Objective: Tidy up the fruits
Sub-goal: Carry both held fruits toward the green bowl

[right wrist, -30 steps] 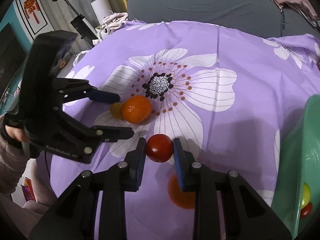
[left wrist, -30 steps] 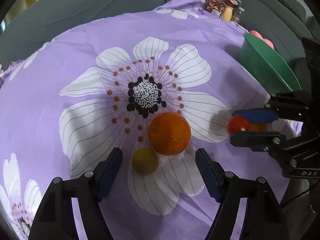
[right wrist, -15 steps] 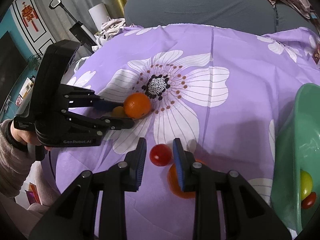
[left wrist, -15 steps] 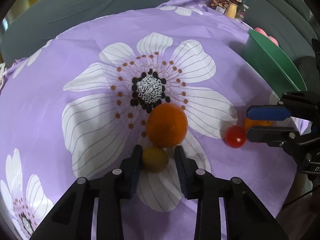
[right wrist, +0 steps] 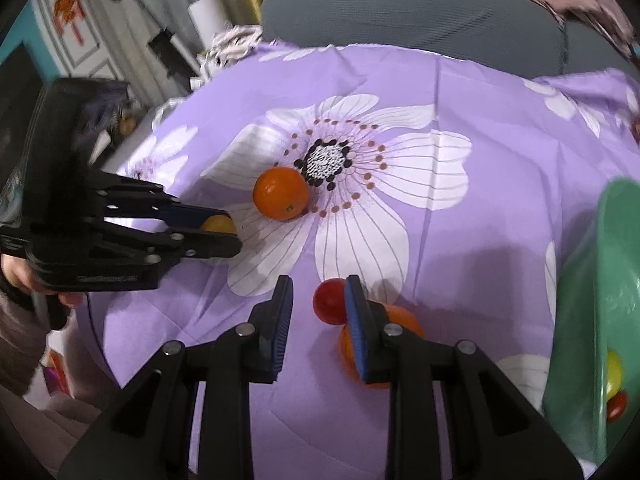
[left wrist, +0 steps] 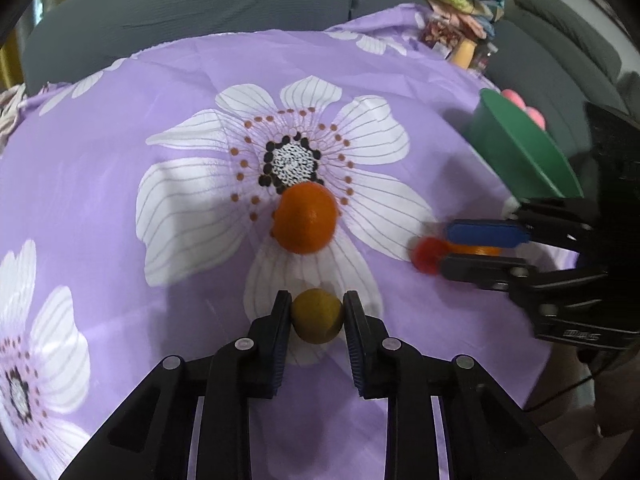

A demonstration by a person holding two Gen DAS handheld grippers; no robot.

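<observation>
My left gripper (left wrist: 316,314) is shut on a small yellow-green fruit (left wrist: 317,315), held a little in front of a big orange (left wrist: 306,218) that rests on the purple flowered cloth (left wrist: 100,128). The right wrist view shows the same grip (right wrist: 234,232) and fruit (right wrist: 218,224) from the side. My right gripper (right wrist: 318,294) is shut with nothing pressed between its pads. A red tomato (right wrist: 328,306) lies on the cloth just past its tips, against the right finger. A second orange (right wrist: 400,318) sits under that finger.
A green bowl (right wrist: 588,312) stands at the right edge, with a yellow fruit (right wrist: 614,372) and a red one (right wrist: 616,406) inside. Pink round things (left wrist: 524,106) show behind the bowl (left wrist: 520,152). A grey sofa (left wrist: 200,0) borders the far side.
My left gripper closed on the yellow-green fruit and drew it back from the big orange. The tomato came out of my right gripper's jaws and now lies on the cloth.
</observation>
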